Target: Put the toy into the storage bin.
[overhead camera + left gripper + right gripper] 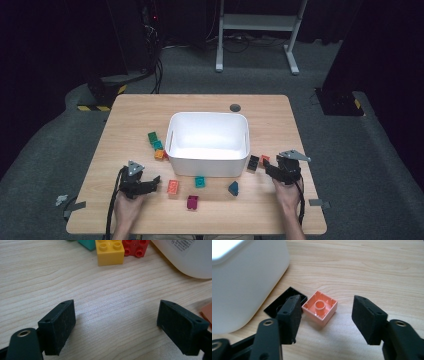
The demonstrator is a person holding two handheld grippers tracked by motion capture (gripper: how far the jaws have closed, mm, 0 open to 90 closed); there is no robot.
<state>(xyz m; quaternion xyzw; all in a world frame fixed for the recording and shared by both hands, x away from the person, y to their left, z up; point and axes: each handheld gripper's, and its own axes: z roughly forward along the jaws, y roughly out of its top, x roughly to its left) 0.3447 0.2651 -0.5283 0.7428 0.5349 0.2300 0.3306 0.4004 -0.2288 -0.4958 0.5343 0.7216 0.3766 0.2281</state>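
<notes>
The right tool [325, 315] is parted, its jaws straddling a salmon brick [320, 308] that lies studs-down on the bench [374, 270], hollow side up; the pads do not press on it, so nothing is grasped. A black brick [277, 305] lies just beside it, partly behind one jaw, next to the white bin [244, 282]. The step in hand looks like the reach for the salmon brick; the next move calls for lowering the jaws around its sides and closing without catching the black one. The left tool [116, 322] hangs released over bare wood, with a yellow brick [110, 251] and a red brick [135, 247] ahead of it. In the high view the bin's inside looks empty, while other bricks lie scattered around it on the bench.
</notes>
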